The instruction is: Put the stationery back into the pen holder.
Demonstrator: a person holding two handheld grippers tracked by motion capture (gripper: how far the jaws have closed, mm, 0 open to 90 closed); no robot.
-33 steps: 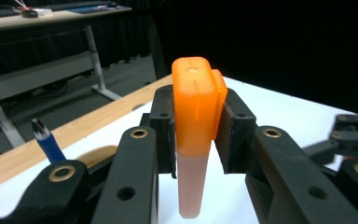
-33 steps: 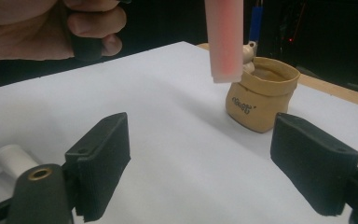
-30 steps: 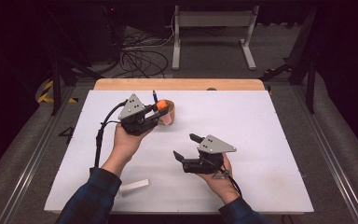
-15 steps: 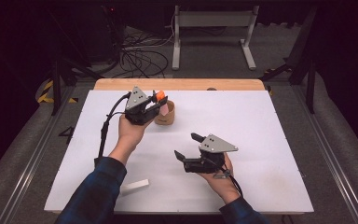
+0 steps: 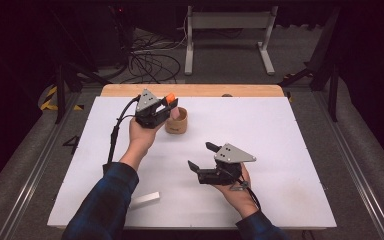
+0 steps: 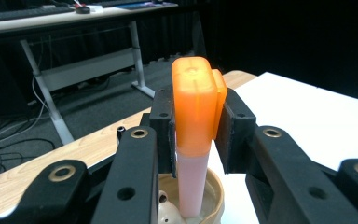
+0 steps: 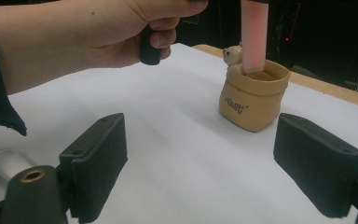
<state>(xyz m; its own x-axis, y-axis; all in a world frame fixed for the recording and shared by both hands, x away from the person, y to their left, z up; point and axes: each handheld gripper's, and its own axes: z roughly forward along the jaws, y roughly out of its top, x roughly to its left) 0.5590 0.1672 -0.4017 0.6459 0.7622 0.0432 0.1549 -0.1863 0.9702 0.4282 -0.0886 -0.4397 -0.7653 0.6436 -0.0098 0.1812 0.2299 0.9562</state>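
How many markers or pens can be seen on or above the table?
2: an orange-capped marker gripped by the left tongs, its tip in the beige pot; a white marker lying near the table's front edge. None appears hidden.

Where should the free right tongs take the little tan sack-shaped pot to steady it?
Grip the sack-shaped pot across its bulging body, below the rim, coming in level from the open table side facing the right tongs. The top is taken: the orange-capped marker stands in its mouth, held by the left tongs, and a small bear figure sits at the rim.
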